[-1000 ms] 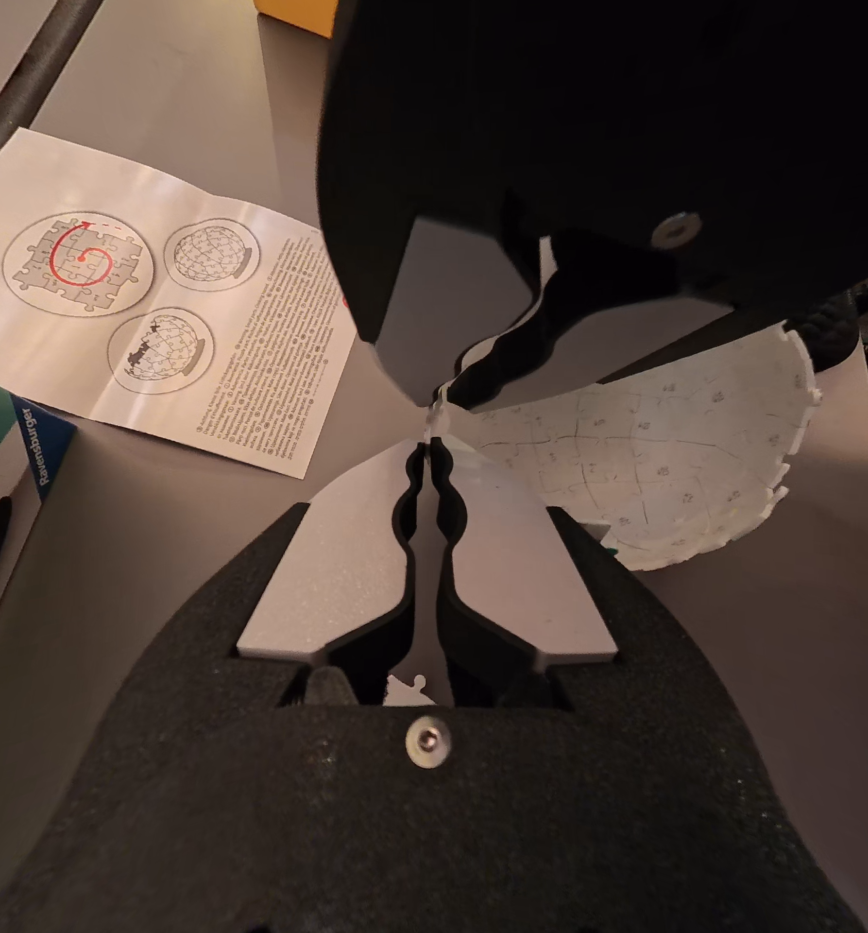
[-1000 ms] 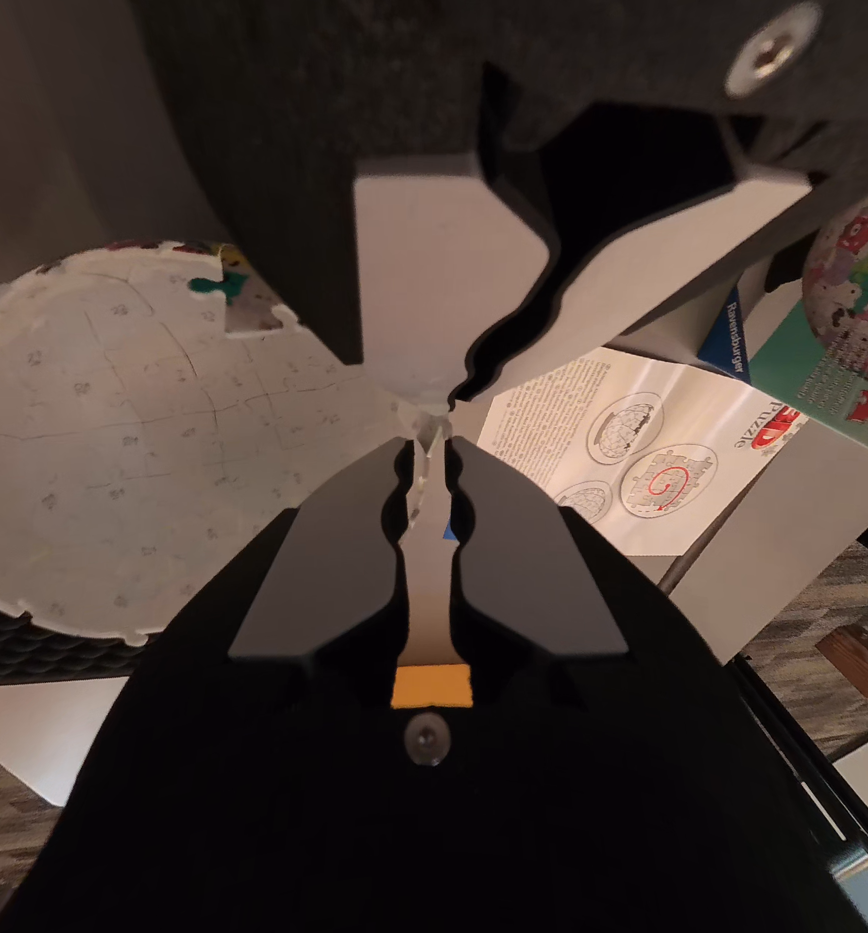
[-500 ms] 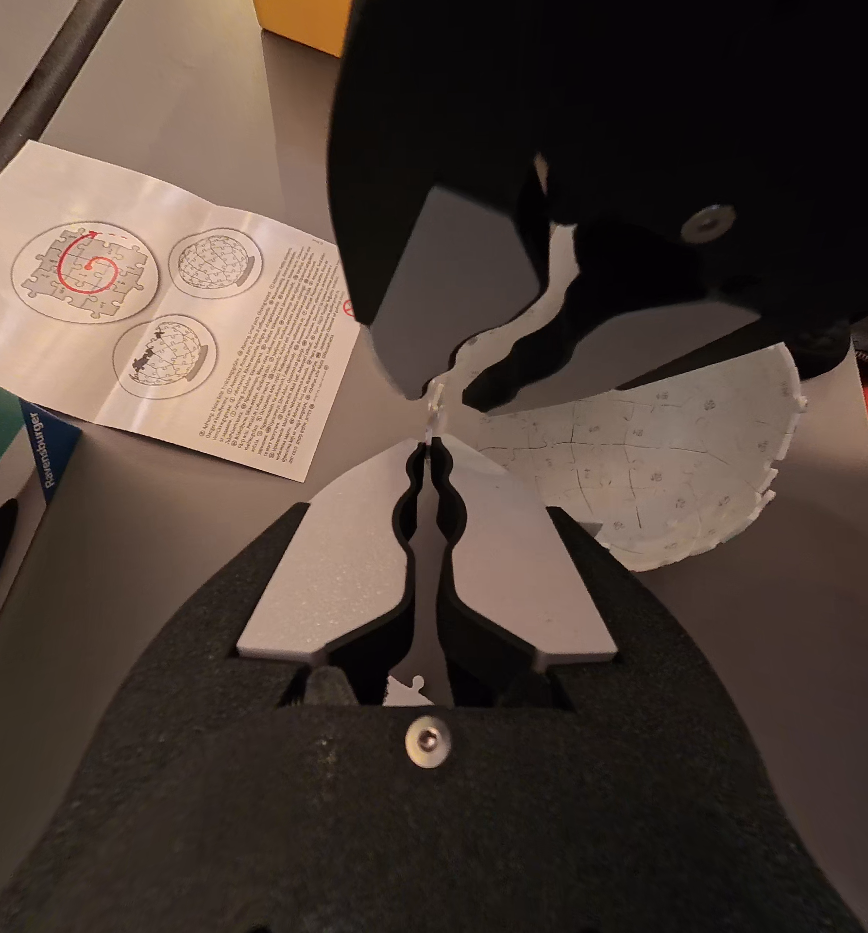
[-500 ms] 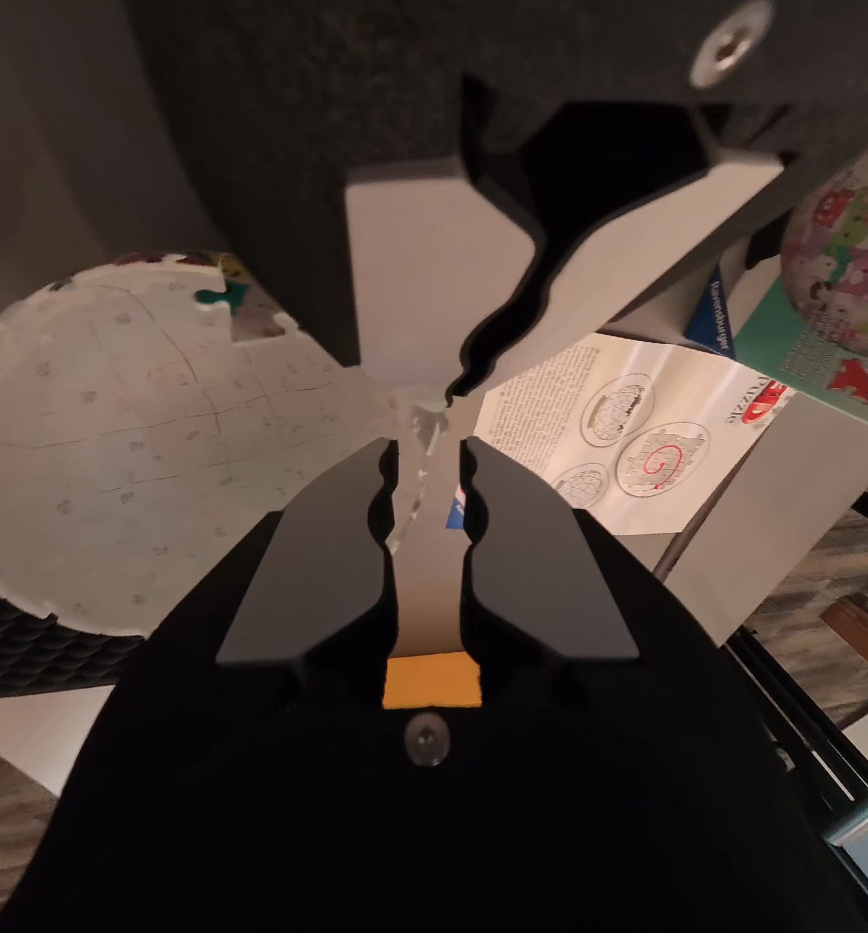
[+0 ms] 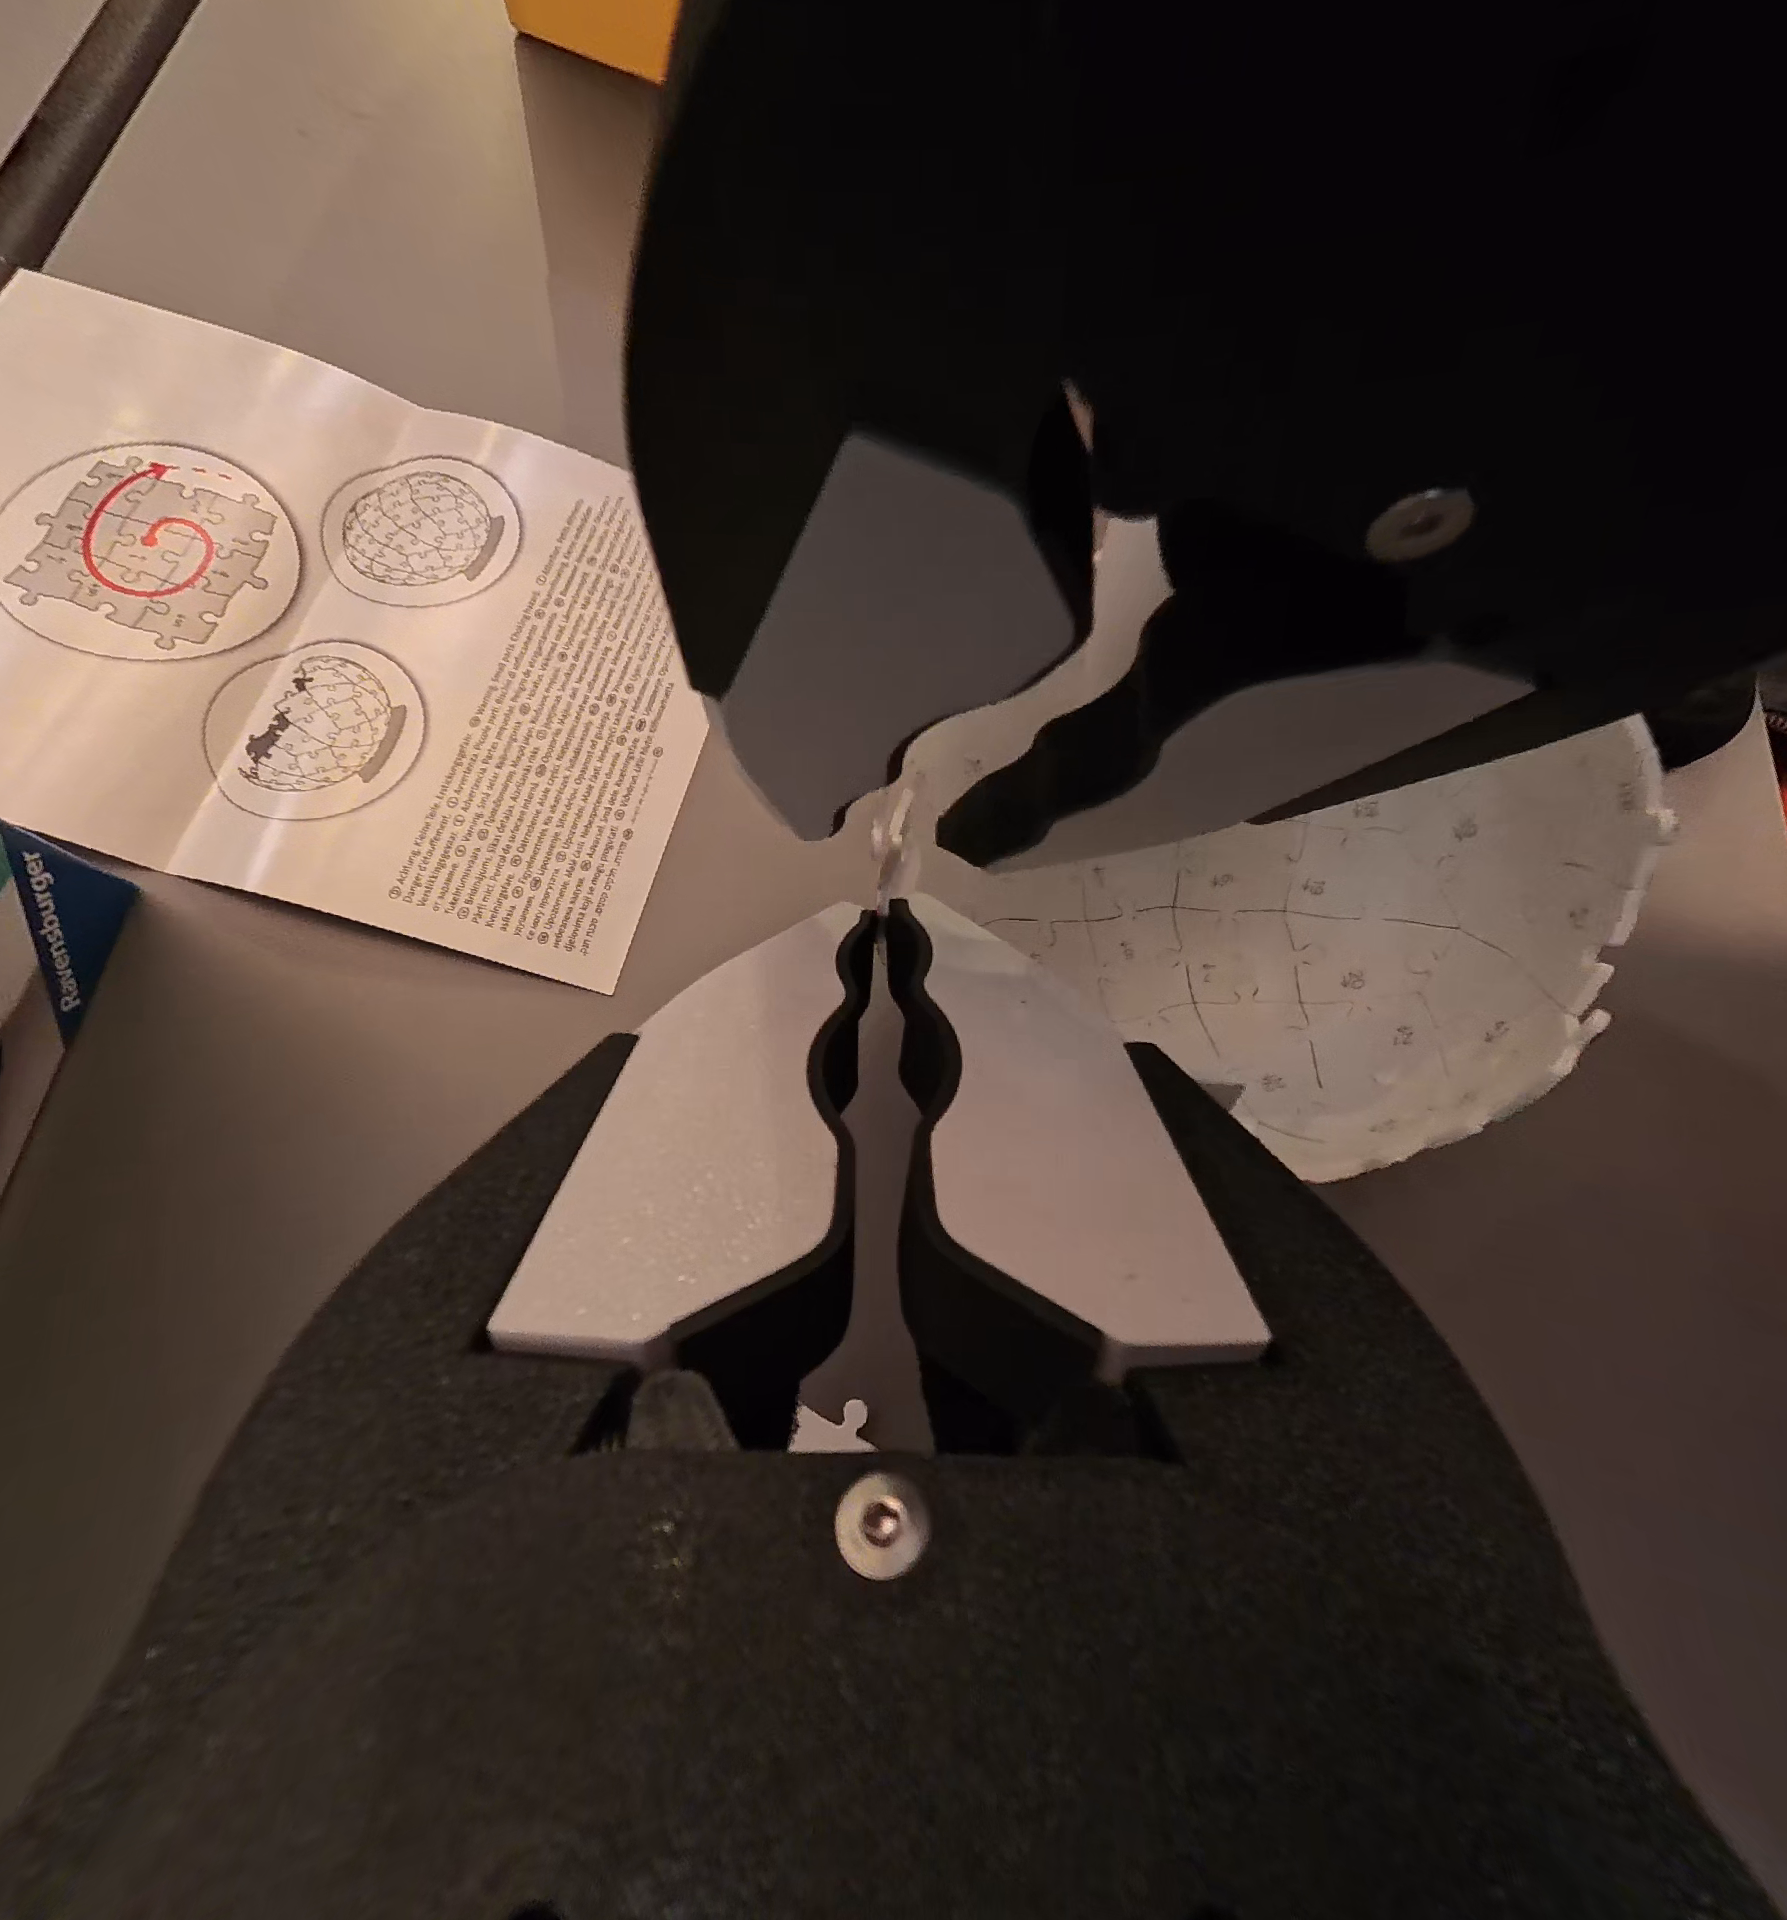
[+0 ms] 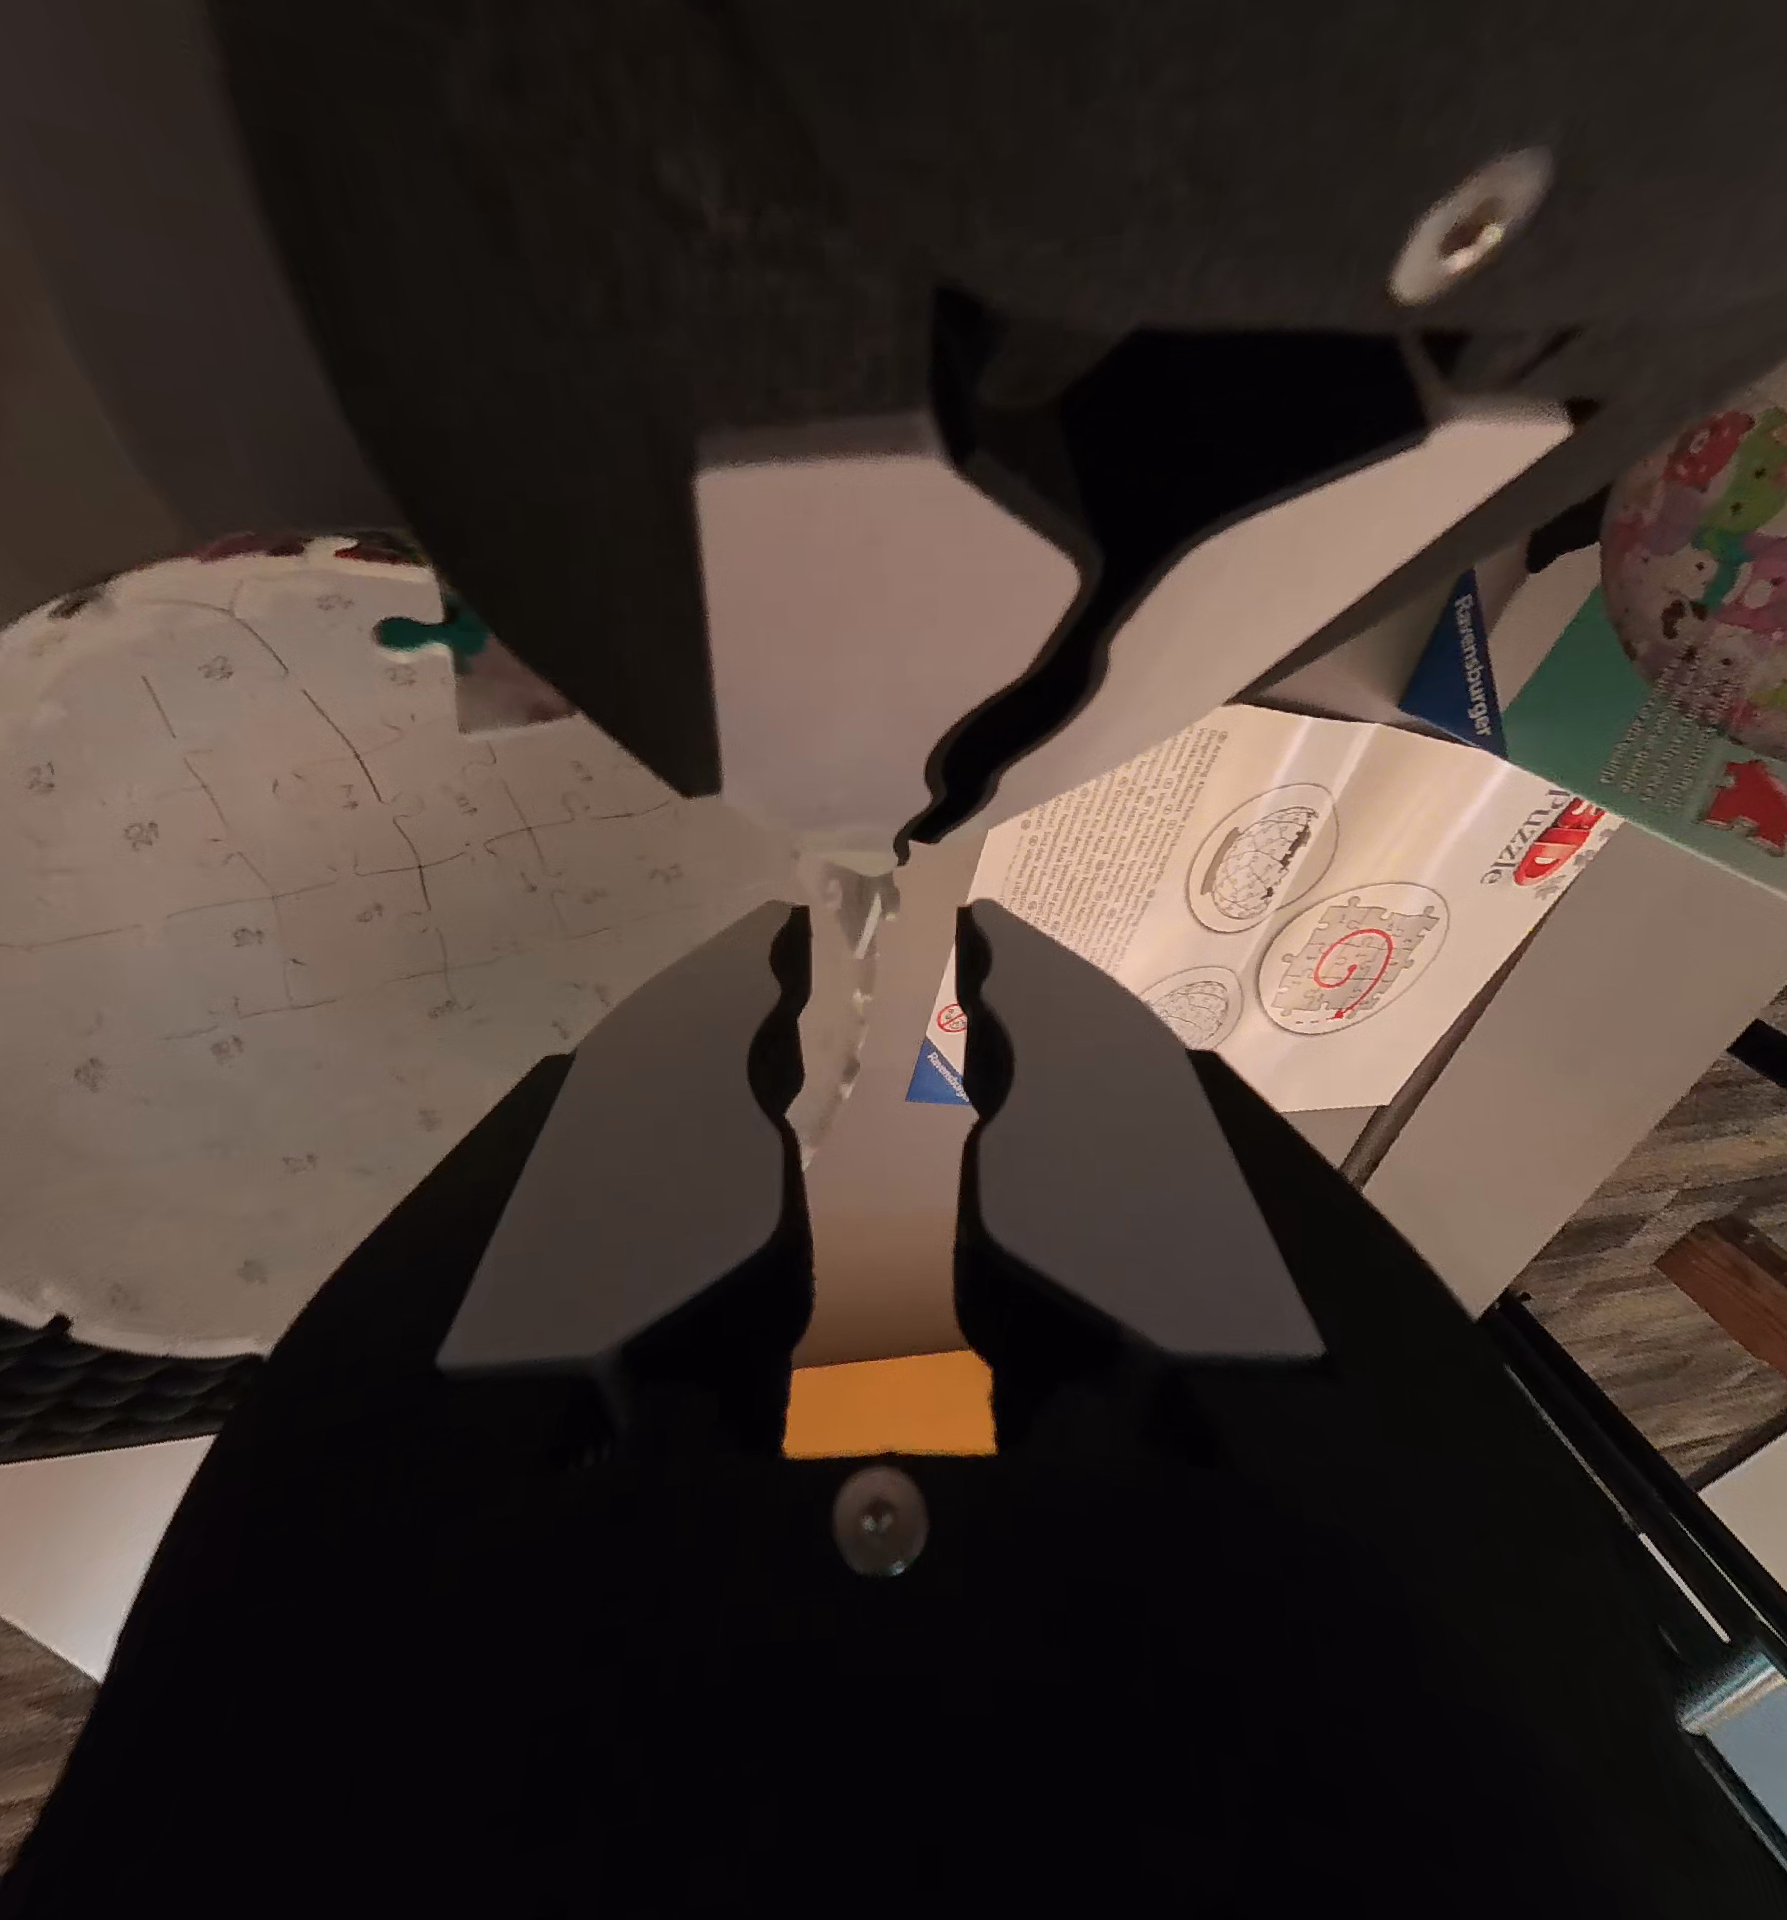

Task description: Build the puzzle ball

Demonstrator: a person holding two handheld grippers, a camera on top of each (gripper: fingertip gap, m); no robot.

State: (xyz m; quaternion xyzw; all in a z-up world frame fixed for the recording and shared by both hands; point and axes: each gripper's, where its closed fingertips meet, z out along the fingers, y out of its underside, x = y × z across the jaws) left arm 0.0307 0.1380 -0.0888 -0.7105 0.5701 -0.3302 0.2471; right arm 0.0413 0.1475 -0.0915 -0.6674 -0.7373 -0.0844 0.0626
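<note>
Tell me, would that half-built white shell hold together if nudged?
Probably fragile: the shell is thin, made of many interlocked pieces with open seams. Its curved underside may let it rock or slide on the smooth table. It looks light.

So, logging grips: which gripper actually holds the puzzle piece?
The left gripper: it is shut on the puzzle piece, while the right gripper stands open around it.
</note>
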